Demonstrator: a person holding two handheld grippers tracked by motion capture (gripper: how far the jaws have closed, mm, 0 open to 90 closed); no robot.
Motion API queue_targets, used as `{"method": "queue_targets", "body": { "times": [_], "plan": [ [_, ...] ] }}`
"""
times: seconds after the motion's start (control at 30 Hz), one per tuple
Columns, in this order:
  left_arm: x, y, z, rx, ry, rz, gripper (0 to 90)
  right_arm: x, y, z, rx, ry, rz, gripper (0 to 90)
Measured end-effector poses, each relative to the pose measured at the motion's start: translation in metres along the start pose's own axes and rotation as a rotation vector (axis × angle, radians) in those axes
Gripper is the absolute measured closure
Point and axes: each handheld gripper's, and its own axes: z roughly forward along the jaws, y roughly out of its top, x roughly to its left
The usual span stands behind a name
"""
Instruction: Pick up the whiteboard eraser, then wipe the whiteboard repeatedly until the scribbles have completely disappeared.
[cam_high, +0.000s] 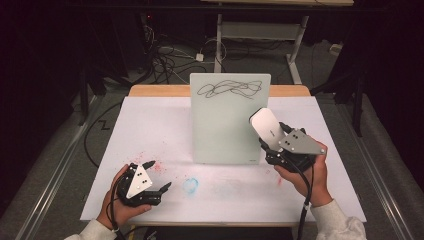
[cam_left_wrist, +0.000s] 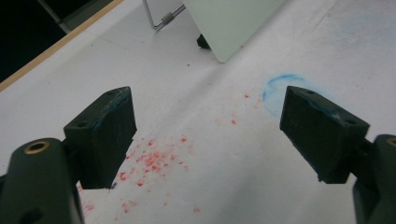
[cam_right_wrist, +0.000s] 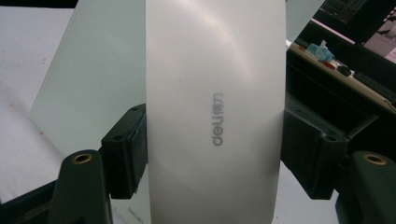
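The right gripper (cam_high: 270, 136) has its fingers (cam_right_wrist: 123, 156) clamped on a white eraser (cam_high: 266, 128), held just before the upright whiteboard (cam_high: 227, 125) on the tabletop (cam_high: 150, 130). Next, I'd say: lift it to the scribble (cam_high: 230, 89) and wipe. The left gripper (cam_high: 157, 175) rests nearby, fingers wide, holding nothing.

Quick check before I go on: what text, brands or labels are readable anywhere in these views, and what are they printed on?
"deli", followed by two small characters too blurred to read: grey print on the white eraser held in the right gripper.
A small grey mark at the bottom edge of the whiteboard, in the right gripper view: too blurred to read.
The black scribble on the whiteboard is no writing.
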Motion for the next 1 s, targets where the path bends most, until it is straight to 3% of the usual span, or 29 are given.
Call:
{"method": "queue_targets", "body": {
  "times": [0.27,0.53,1.0],
  "plan": [
    [0.000,-0.003,-0.005,-0.006,0.012,-0.007,17.6,0.003,0.004,0.008,-0.001,-0.006,0.002,31.2],
    [0.000,-0.006,-0.008,-0.002,0.020,-0.025,17.9,0.002,0.012,0.018,-0.002,-0.045,0.003,31.2],
    [0.000,-0.006,-0.008,-0.002,0.015,-0.024,17.9,-0.007,0.025,0.028,-0.014,-0.089,0.048,31.2]
  ]
}}
